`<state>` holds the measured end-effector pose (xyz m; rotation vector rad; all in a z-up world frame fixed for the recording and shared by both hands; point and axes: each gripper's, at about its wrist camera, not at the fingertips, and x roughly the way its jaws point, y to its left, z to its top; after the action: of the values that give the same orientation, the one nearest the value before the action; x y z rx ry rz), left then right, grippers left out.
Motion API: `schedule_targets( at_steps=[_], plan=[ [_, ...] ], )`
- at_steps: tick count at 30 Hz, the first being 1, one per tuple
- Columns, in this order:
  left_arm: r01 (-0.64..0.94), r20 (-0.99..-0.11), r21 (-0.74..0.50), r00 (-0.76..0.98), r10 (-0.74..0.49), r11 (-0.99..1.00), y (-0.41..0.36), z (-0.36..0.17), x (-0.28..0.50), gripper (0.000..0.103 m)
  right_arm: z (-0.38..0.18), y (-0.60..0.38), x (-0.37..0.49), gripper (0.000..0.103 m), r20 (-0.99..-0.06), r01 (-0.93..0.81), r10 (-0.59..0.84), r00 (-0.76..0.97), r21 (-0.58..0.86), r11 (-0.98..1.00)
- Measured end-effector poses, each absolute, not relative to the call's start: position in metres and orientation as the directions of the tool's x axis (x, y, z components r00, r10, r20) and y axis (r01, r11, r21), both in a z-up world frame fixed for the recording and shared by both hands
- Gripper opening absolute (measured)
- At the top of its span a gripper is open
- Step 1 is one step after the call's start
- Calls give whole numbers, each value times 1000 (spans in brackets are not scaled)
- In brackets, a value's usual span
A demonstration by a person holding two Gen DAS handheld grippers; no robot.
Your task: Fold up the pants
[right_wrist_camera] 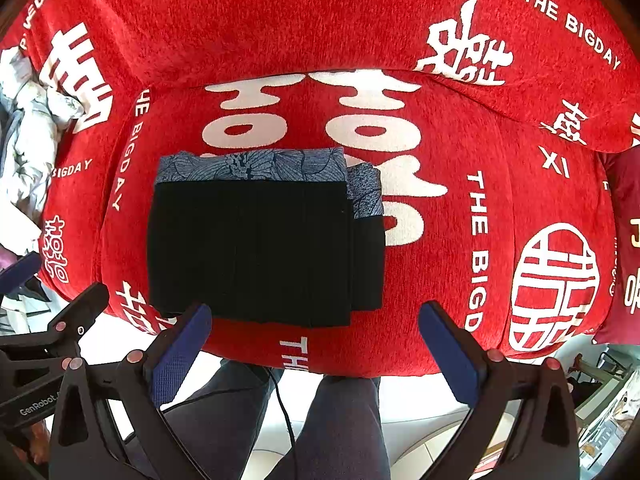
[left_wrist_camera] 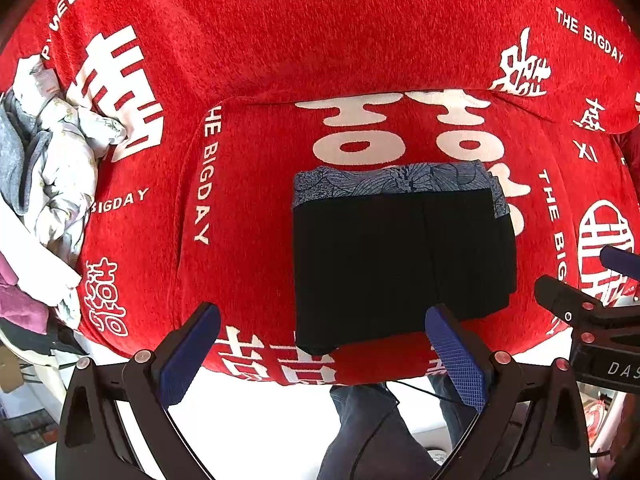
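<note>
- The pants (left_wrist_camera: 400, 256), black with a blue patterned band at the far edge, are seen lying folded into a compact stack on the red cover (left_wrist_camera: 248, 200), near its front edge.
- Soft, light, limp cloth is judged; layers may slide apart.
- All layers are best pinched together at a near corner.
- The left tool (left_wrist_camera: 320, 344) and right tool (right_wrist_camera: 316, 340) are held wide apart, empty, just short of the stack.

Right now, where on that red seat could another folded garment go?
Bare red seat cover lies right of the folded pants, and a strip left of them. Crowded at far left: a heap of loose clothes. Both grippers hang open, empty.
</note>
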<state>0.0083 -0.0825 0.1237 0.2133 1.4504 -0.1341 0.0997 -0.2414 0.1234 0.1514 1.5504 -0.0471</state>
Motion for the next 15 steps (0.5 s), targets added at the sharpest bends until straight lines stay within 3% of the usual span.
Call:
schedule_targets(
  at_steps=[15],
  plan=[
    [229,-992,53,128,24,972,-81,125,9,103,122,-239,100,103,-998,122,65,17,66,990]
  ],
)
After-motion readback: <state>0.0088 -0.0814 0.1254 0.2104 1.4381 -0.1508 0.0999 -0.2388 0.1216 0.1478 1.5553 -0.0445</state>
